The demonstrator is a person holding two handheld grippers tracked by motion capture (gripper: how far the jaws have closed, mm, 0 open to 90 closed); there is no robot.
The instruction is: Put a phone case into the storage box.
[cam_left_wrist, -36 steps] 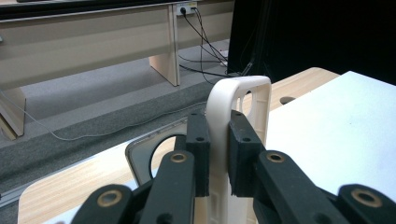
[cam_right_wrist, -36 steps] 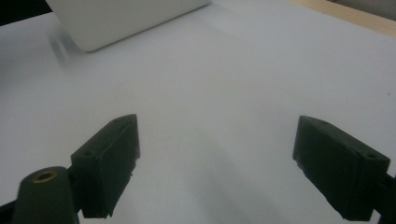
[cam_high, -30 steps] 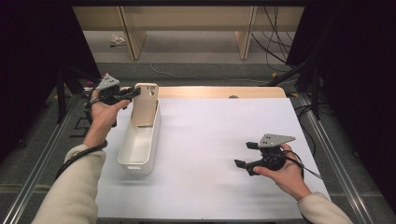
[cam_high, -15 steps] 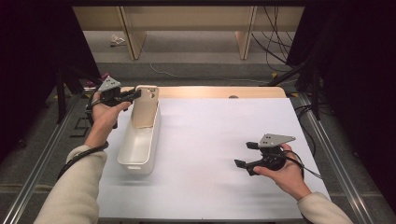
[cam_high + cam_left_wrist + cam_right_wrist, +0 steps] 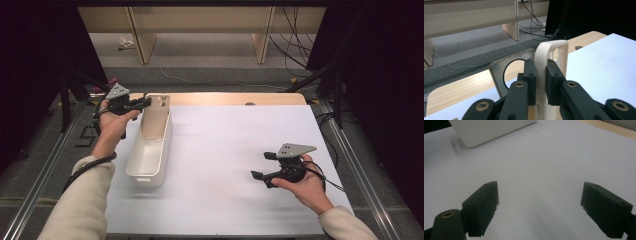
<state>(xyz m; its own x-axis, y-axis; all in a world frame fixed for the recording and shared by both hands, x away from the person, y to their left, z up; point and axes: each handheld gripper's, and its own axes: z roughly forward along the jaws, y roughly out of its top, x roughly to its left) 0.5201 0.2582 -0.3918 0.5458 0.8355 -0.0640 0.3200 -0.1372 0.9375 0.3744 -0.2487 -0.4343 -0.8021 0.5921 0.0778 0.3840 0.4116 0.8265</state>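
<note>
Clamping the raised handle end of a long white bin [image 5: 150,150], the left gripper [image 5: 145,102] has its two black jaws pressed flat against either side of the thin plastic wall; in the left gripper view the pads [image 5: 530,75] sit just below the cut-out at the top of that upright end [image 5: 554,53]. Bin lies lengthwise along the left part of the white table sheet [image 5: 225,150], its gripped end at the far side near the wooden table edge [image 5: 225,98], its rounded near end toward the person. Interior looks empty from the high view. Left hand [image 5: 112,125] holds its gripper roughly level, pointing to the right at the bin. Right gripper [image 5: 263,167] is well apart from the bin, low over the near right part of the sheet; right gripper view shows its jaws spread wide, nothing between them, bare white sheet beneath and a corner of the bin [image 5: 491,131] farther off.
</note>
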